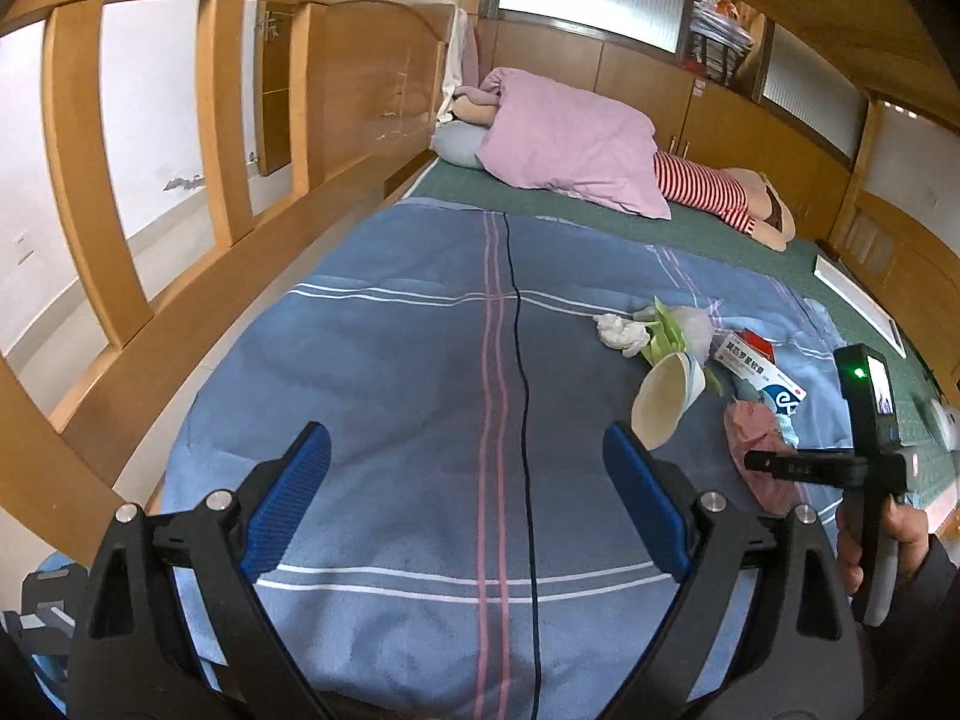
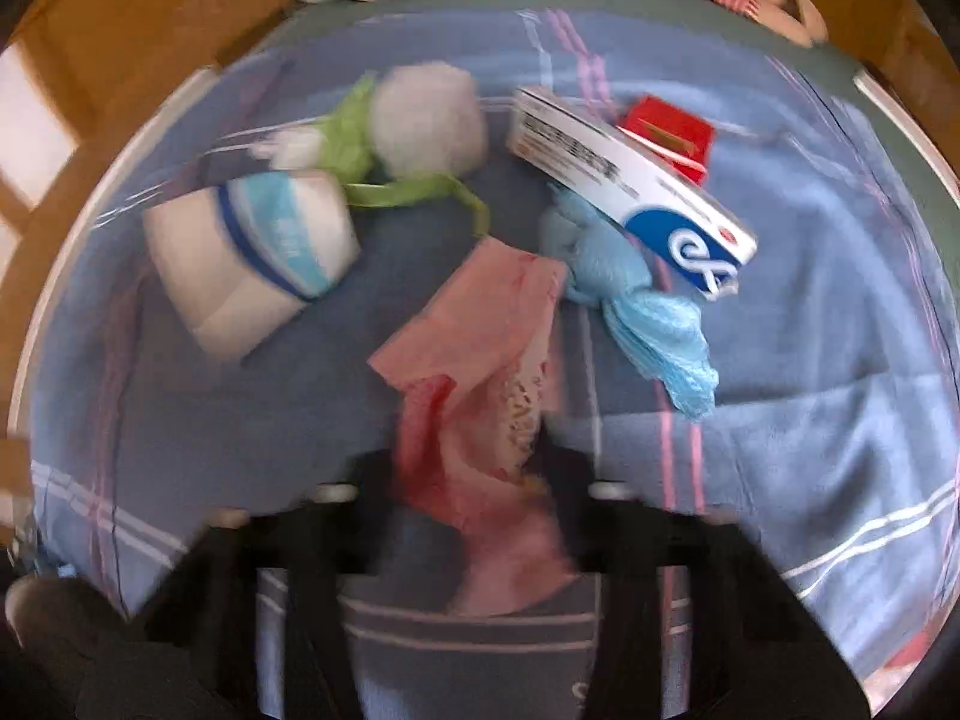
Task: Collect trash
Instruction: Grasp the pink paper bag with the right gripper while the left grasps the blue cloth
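Note:
Trash lies on a blue striped bedsheet. In the right wrist view I see a pink wrapper, a paper cup on its side, a white tissue ball, green plastic, a white-and-blue medicine box, a red box and a blue crumpled glove. My right gripper is shut on the pink wrapper; the view is blurred. My left gripper is open and empty above the bare sheet, left of the cup and the box. The right gripper also shows there over the pink wrapper.
A wooden bed rail runs along the left. A pink pillow and a doll in red stripes lie at the far end on a green mat. Wooden cabinets line the back wall.

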A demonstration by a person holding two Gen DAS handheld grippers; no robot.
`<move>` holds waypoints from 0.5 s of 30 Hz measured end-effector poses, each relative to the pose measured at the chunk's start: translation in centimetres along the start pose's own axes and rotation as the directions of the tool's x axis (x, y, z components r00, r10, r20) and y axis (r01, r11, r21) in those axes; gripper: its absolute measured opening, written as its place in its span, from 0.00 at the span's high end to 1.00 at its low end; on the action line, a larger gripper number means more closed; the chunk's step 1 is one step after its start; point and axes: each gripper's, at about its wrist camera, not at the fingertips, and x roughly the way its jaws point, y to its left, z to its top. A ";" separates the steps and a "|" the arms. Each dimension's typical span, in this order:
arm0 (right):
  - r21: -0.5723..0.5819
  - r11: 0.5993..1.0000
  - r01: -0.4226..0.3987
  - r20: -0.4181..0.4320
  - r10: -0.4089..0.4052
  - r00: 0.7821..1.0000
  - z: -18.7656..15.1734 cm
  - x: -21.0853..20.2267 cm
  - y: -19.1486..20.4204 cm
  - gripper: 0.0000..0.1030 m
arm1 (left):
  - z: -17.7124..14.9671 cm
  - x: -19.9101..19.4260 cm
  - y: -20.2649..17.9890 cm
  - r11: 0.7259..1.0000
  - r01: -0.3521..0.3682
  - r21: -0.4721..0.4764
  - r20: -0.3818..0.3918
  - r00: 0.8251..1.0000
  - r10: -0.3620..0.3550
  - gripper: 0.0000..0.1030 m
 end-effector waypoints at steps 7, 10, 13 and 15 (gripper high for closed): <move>0.149 0.983 -0.109 0.114 0.092 0.989 -2.1 -4.7 -3.9 0.81 | -0.4 1.1 -4.5 0.991 0.090 0.095 -0.034 0.996 -0.087 0.11; 0.244 0.960 -0.138 0.198 0.090 0.976 -4.5 -7.4 -6.8 0.81 | -0.8 1.8 -7.9 0.975 0.158 0.154 -0.059 0.987 -0.150 0.11; 0.336 0.931 -0.143 0.263 0.053 0.963 -7.2 -9.0 -9.6 0.81 | -1.2 3.0 -11.7 0.951 0.239 0.196 -0.102 0.969 -0.223 0.11; 0.390 0.908 -0.155 0.281 0.043 0.959 -8.8 -9.4 -11.2 0.81 | -1.4 4.3 -14.7 0.931 0.291 0.223 -0.138 0.954 -0.265 0.11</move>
